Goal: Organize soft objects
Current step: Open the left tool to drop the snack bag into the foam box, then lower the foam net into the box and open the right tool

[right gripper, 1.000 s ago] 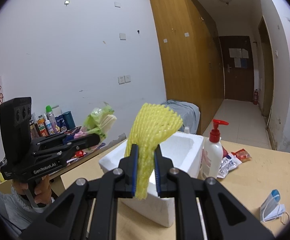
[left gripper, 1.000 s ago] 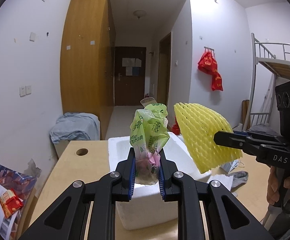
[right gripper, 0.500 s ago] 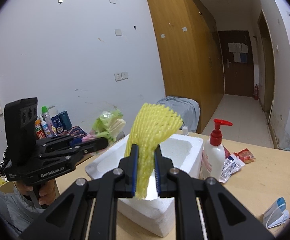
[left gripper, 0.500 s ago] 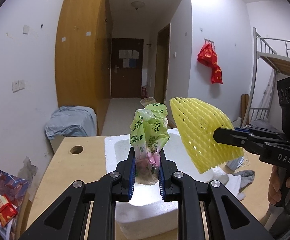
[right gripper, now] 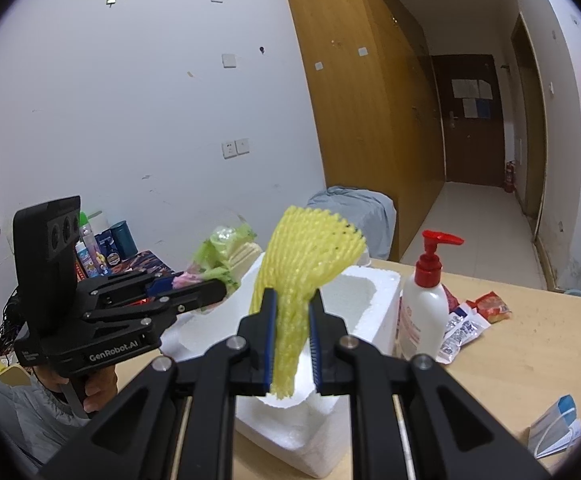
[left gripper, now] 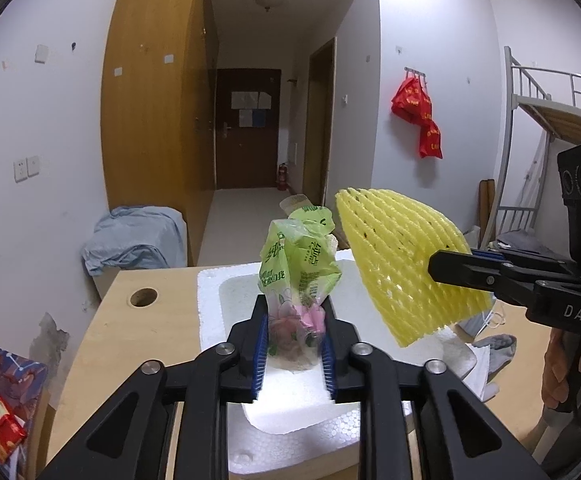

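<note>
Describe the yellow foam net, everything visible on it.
The yellow foam net is a soft mesh sleeve of woven foam strands with diamond-shaped holes. The right gripper pinches its narrow lower end, and a short tail hangs below the blue pads. Above them it fans out wide, tilted, with an open ragged top edge. It is held in the air above the white foam box, touching nothing else.

A light wooden table (right gripper: 530, 340) carries a white foam box (right gripper: 374, 300) at its centre. To the box's right stand a white pump bottle with a red top (right gripper: 422, 304), snack packets (right gripper: 474, 316) and, nearer, a folded face mask (right gripper: 556, 432). A round cable hole (left gripper: 143, 297) pierces the far-left corner.
</note>
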`<state>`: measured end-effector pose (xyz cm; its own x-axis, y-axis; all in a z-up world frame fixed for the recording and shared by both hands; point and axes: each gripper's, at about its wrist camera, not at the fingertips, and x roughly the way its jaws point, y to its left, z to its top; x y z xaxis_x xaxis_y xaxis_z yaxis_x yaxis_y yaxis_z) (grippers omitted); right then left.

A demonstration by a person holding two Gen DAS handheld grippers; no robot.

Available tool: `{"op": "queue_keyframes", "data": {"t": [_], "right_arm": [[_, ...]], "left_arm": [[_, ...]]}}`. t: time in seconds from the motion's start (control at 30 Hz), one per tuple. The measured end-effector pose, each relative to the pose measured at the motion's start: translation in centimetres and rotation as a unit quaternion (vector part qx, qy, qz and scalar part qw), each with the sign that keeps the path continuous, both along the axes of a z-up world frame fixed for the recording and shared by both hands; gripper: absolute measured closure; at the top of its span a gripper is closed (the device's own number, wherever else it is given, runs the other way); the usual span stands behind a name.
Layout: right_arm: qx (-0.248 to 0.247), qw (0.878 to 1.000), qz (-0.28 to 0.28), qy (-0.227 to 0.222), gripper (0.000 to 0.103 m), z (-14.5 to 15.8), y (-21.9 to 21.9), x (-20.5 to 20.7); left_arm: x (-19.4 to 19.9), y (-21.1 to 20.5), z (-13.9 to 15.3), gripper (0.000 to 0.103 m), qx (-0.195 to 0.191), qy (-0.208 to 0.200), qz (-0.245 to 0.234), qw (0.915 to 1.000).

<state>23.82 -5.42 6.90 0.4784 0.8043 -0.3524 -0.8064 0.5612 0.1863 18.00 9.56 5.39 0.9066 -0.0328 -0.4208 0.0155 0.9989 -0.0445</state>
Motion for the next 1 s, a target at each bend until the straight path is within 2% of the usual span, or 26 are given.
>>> {"op": "queue_keyframes", "data": {"t": [0.03,0.1,0.17,0.23,0.3,0.43,0.63,1.0], "right_arm": [[0.000,1.000,0.000,0.000,0.085,0.0,0.0,0.0],[0.002,1.000,-0.001,-0.001,0.085,0.1,-0.1,-0.1],[0.002,1.000,-0.002,-0.001,0.085,0.1,-0.1,-0.1],[0.002,1.000,-0.003,-0.002,0.085,0.2,-0.2,-0.1],[0.003,1.000,-0.003,-0.002,0.085,0.2,-0.2,-0.2],[0.001,1.000,-0.002,-0.002,0.085,0.1,0.0,-0.2],[0.000,1.000,0.004,-0.001,0.085,0.0,0.5,-0.1],[-0.007,1.000,0.020,0.004,0.085,-0.7,2.3,0.3]], "left_arm": [[0.0,0.1,0.0,0.073,-0.001,-0.002,0.002,1.0000],[0.0,0.3,0.0,0.057,-0.002,-0.003,0.004,1.0000],[-0.2,0.2,0.1,0.019,0.000,-0.006,0.003,1.0000],[-0.6,0.1,0.1,0.010,0.006,-0.015,0.008,0.9998],[-1.1,-0.1,0.3,0.009,0.013,-0.028,0.011,0.9995],[-1.6,-0.4,0.3,0.007,0.018,-0.029,0.013,0.9993],[-2.0,0.1,0.3,0.007,0.009,-0.030,0.021,0.9993],[-4.1,1.7,0.3,0.000,0.015,-0.040,0.062,0.9972]]}}
